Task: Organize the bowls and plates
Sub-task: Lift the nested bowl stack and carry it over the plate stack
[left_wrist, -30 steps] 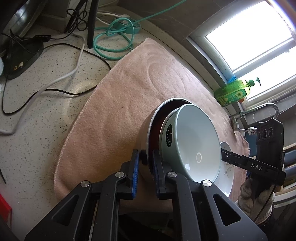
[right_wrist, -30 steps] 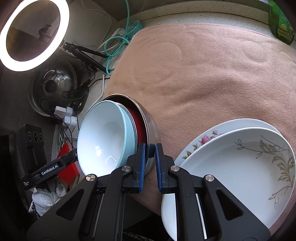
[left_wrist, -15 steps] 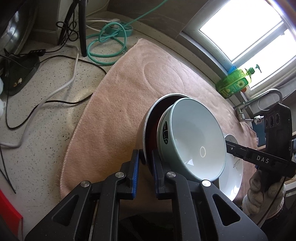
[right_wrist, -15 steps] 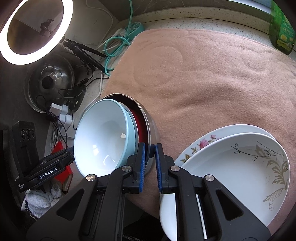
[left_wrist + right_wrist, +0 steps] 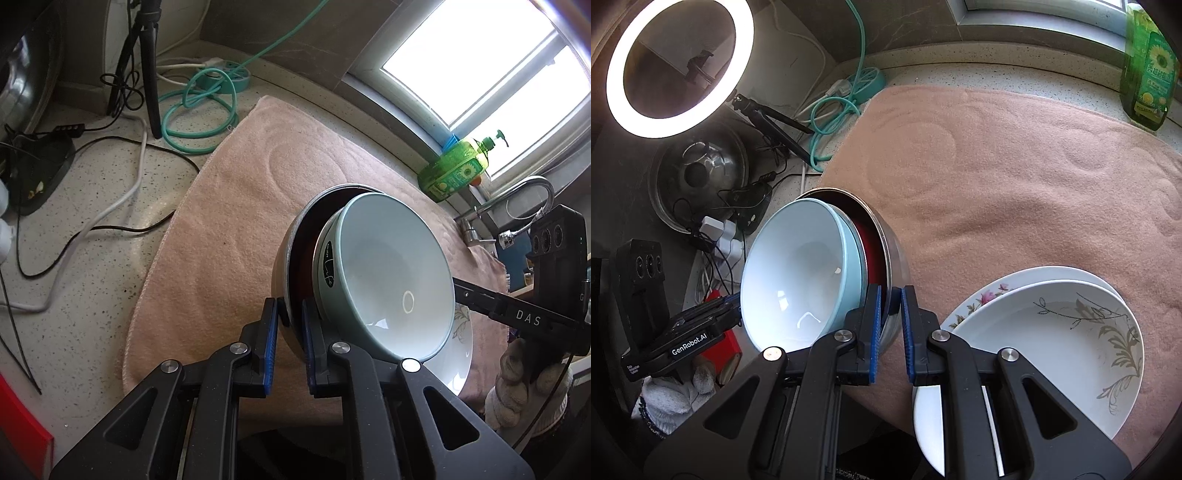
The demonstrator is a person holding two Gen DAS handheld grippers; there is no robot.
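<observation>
While angled steeply down, both grippers (image 5: pixel 290 325) (image 5: pixel 888 312) pinch steel bowl (image 5: pixel 895 254) rim.

Speckled stone counter (image 5: pixel 92 280), bright window (image 5: pixel 491 62), lit ring light (image 5: pixel 679 66), grey wall (image 5: pixel 277 33)

The red inner bowl (image 5: pixel 872 254) shows only as a sliver behind the pale blue ceramic bowl (image 5: pixel 798 280). The floral white plate (image 5: pixel 993 291) lies mostly hidden under the leaf-patterned white plate (image 5: pixel 1052 343).
</observation>
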